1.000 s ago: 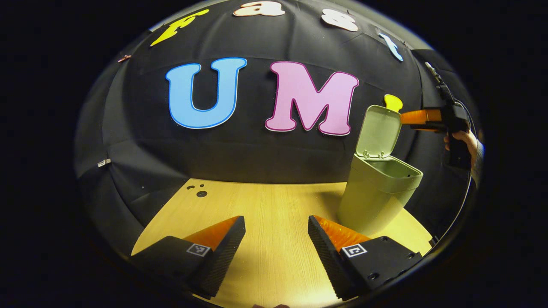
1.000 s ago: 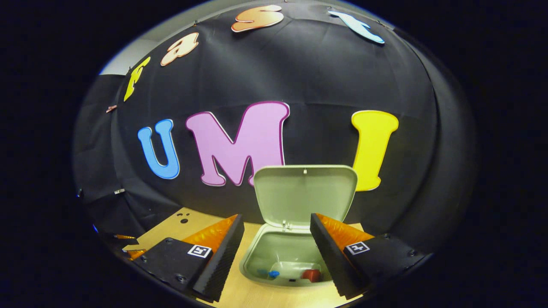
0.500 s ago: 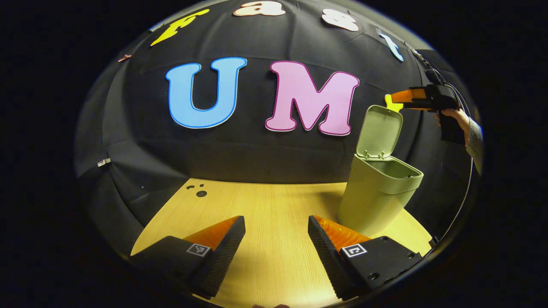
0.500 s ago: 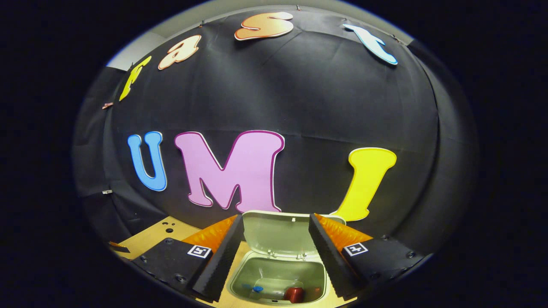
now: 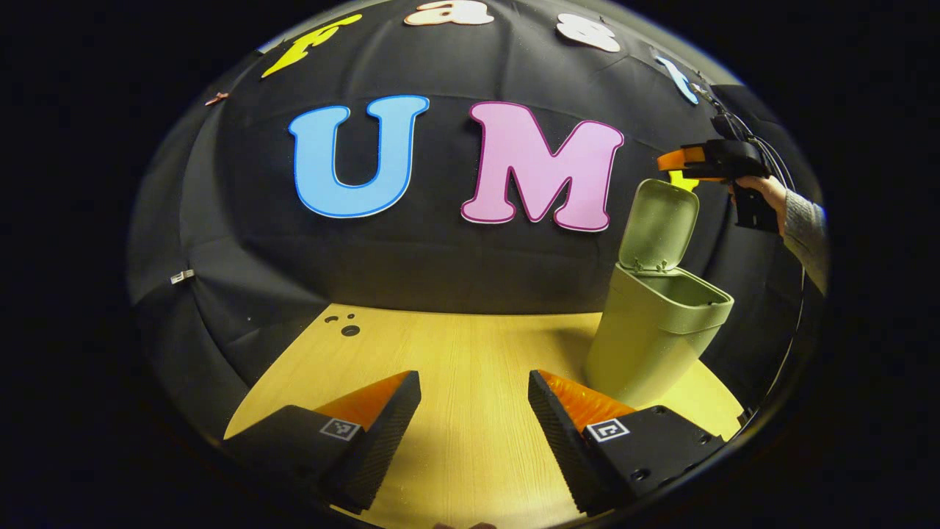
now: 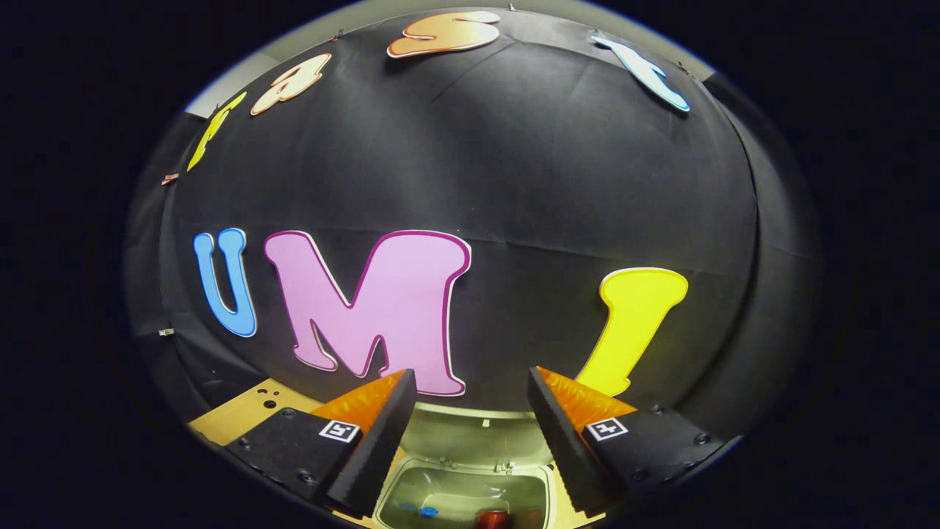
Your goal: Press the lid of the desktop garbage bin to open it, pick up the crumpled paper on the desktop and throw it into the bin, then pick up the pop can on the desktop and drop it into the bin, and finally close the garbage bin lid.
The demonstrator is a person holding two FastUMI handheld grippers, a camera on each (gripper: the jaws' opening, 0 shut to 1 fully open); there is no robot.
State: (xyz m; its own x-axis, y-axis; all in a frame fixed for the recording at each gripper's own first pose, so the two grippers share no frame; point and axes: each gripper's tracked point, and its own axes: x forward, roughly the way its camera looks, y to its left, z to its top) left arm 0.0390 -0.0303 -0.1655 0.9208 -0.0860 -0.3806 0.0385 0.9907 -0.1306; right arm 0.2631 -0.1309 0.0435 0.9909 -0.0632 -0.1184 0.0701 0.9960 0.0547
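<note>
Nearest in the left gripper view, the left gripper (image 5: 474, 411) hangs low over the bare wooden surface (image 5: 470, 353), its jaws wide apart with nothing between them. Farther off to the right stands the green garbage bin (image 5: 653, 334), its lid (image 5: 659, 224) upright on the hinge, and above the lid's top edge the right gripper (image 5: 690, 163) is held by a hand (image 5: 760, 192). In the right gripper view that gripper (image 6: 470, 433) also has its jaws spread and empty, and it looks down over the lid (image 6: 477, 433) into the open bin (image 6: 459, 496), where something red and a few blue specks lie at the bottom; neither the paper nor the can lies on the surface, so they are probably already inside. The step in hand looks like closing the lid: the right gripper would do well to come from behind the top edge and push it forward and down gently, so the light bin does not slide or tip. Compared with a second ago, the right gripper has risen from beside the lid to above it, and the lid has sunk lower in its view.
</note>
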